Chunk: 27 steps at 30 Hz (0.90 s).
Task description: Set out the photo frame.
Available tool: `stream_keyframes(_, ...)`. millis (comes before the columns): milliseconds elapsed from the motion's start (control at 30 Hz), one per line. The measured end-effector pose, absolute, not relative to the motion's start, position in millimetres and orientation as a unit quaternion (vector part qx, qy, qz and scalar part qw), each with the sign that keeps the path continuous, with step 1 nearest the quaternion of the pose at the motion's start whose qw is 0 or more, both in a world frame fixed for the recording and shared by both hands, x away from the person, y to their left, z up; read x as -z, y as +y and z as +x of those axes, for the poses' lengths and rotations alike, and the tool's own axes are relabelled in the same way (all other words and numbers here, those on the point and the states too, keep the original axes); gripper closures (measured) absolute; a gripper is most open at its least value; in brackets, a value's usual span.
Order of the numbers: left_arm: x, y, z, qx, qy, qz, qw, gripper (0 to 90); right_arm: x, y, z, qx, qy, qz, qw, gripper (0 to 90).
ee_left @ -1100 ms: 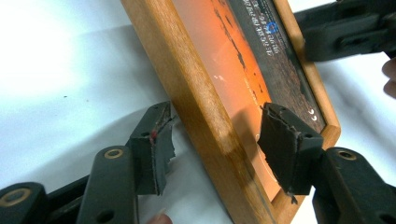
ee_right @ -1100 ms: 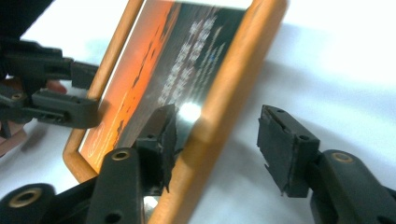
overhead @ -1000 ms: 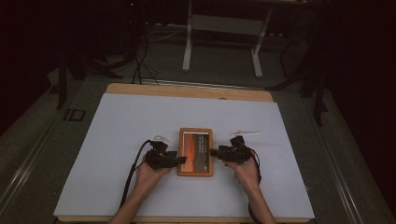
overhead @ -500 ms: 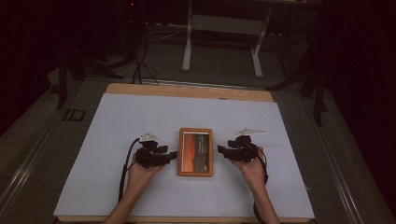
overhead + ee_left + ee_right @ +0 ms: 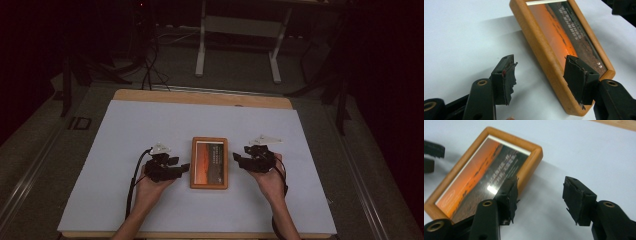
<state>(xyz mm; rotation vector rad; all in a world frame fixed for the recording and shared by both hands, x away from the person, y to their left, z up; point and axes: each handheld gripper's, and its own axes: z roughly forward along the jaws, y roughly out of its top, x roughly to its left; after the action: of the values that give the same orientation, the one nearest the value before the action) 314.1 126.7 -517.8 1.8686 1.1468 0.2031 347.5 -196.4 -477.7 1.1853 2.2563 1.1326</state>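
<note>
We see a small picture frame (image 5: 209, 162) lying flat near the middle of the bench (image 5: 125, 130), which is covered with a smooth, pale sheet over a wooden top. The frame is a rounded rectangle of warm, orange-toned wood with softly curved edges; behind its glossy front sits a print of an orange sunset, a dark band with tiny pale lettering and a thin white strip along one short end.

Our left gripper (image 5: 184, 169) sits at 9 o'clock from the frame, just beside its long edge. Our right gripper (image 5: 236, 159) sits at 3 o'clock, a little apart from the opposite long edge. Both are black, jointed tools with brass-coloured rivets, and a dark cable trails back from each.

A second ago both grippers were pressed in against the frame's two long sides; since then each hand has drawn outward, and the frame has stayed where it was, its long axis running from 12 to 6 o'clock.

In the left gripper view, the fingers (image 5: 504, 77) are spread wide, their black rubber pads ragged and torn at the edges; one hangs over the bare sheet, the other over the frame's near corner. In the right gripper view, the fingers (image 5: 577, 197) are likewise spread wide and hold nothing, one over the frame's glass, the other over the sheet.
</note>
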Motion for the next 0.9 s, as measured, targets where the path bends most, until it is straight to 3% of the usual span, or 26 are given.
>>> stream_keyframes(433, 518.7, 119.6, 308.0, -0.077, 0.448, 0.765, 0.457, 41.7, 450.1, -178.5, 368.8, -0.423, 0.795, 0.392, 0.189, 57.3)
stream_keyframes(733, 517.3, 117.0, 304.8, -0.081, 0.424, 0.776, 0.459, 41.0, 455.0, -158.5, 381.2, -0.414, 0.807, 0.368, 0.203, 89.6)
stream_keyframes(900, 516.2, 115.4, 303.8, -0.085, 0.419, 0.778, 0.46, 39.4, 462.7, -150.0, 385.8, -0.405, 0.814, 0.362, 0.205, 89.8)
